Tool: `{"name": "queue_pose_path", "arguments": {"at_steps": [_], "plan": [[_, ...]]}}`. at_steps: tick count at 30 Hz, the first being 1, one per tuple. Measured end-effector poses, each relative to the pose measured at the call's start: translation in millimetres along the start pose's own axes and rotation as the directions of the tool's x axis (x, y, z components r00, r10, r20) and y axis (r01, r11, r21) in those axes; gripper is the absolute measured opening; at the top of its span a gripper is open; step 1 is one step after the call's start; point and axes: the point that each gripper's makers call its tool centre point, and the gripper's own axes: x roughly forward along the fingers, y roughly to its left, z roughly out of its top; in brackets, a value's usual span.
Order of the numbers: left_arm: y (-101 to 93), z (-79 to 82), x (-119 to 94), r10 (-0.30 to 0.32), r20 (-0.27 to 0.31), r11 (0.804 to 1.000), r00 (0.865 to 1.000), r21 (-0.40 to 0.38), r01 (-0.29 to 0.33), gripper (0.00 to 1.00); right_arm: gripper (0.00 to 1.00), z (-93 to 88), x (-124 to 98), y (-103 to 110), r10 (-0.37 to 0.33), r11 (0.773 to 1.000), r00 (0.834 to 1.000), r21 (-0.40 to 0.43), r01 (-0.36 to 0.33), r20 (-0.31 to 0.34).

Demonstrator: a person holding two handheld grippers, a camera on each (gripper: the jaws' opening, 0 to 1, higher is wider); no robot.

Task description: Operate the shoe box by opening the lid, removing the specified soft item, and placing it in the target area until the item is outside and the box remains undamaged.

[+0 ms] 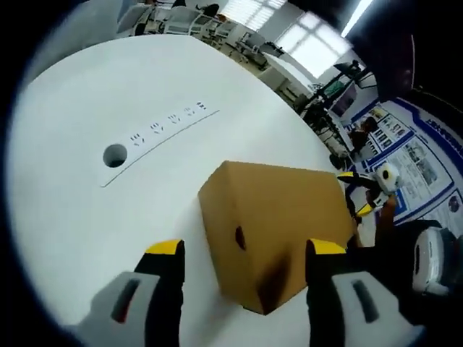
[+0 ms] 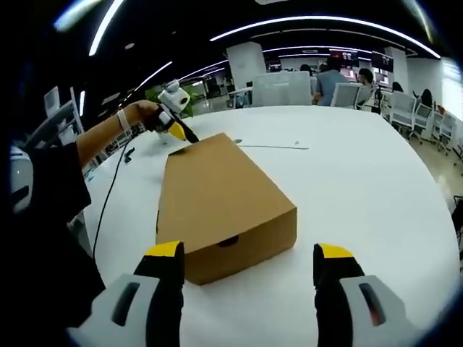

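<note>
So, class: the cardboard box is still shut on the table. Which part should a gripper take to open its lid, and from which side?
Probably the lid's lower edge on the short end of the box, by the small notch. That end faces the open right gripper, which can come in level over the white table and lift there. The left gripper sits at the far end.

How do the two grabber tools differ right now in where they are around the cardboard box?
The left gripper sits at the far corner of the shoe box, its yellow-and-black tips close to the lid's edge; the right gripper hangs back from the near end, clear of the cardboard. The left gripper's jaws look close together there; the right gripper's stand wide apart. Both have yellow-tipped jaws, and the lid is still on.
</note>
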Motion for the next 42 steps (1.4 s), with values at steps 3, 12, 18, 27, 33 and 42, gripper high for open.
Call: {"name": "queue_pose_path", "arguments": {"at_steps": [3,12,18,27,33,42], "plan": [[-1.3,-7.9,8.2,-0.011,-0.002,1.000,1.000,-0.025,0.011,0.69,0.74,2.1,2.4,0.8,0.000,1.000,1.000,-0.006,0.000,-0.009],[-4.6,-19.3,18.5,-0.106,-0.028,0.993,0.994,-0.051,0.104,0.58,0.74,0.9,3.7,-3.4,-0.030,0.999,0.999,-0.012,0.030,-0.039],[-5.9,-19.0,25.0,-0.173,-0.025,0.976,0.985,-0.138,0.168,0.55,0.74,-4.4,1.8,-9.6,-0.047,0.999,0.998,0.005,0.047,-0.046],[-9.4,-16.8,22.9,-0.229,-0.019,0.956,0.973,-0.194,0.221,0.45,0.73,-6.5,0.8,-12.0,-0.044,0.999,0.998,0.012,0.045,-0.044],[-12.6,-14.2,21.5,-0.256,-0.017,0.946,0.967,-0.208,0.247,0.38,0.73,-9.0,-2.0,-13.0,-0.047,0.999,0.998,0.021,0.048,-0.048],[-7.5,-7.8,20.2,-0.286,-0.016,0.937,0.958,-0.216,0.276,0.34,0.72,-4.4,1.1,-0.1,0.022,0.997,1.000,0.075,-0.020,-0.020]]}}
